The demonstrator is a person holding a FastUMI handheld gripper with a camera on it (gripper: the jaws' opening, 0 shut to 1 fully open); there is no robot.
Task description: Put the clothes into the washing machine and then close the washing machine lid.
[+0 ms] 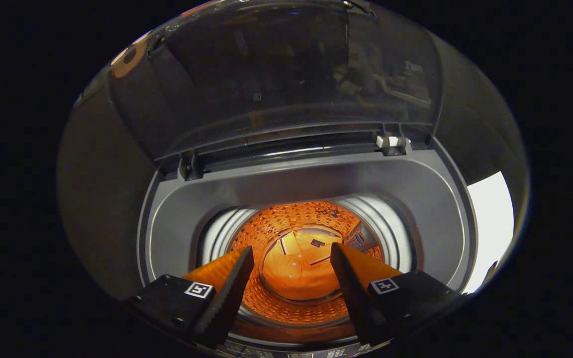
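Clothing, an orange garment (299, 271) of soft folded fabric, is seen lying at the bottom of the perforated metal drum (266, 233) of the grey top-loading washing machine (276, 184), beyond the fingertips and between them in the view. The gripper (291, 263) is held above the opening with its fingers spread apart and nothing between them. The garment is judged light and limp, so no further handling of it seems needed. The transparent smoked-plastic lid (276, 74) stands raised behind the tub on its hinges (189, 166); it is judged rigid, smooth and rather slippery, and fairly light, so it is probably best taken or pushed at its free upper edge, far from the hinges, and lowered gently. The grey plastic rim around the drum looks hard and smooth. Dark booth walls surround the machine, with a bright white patch (490, 223) to one side.
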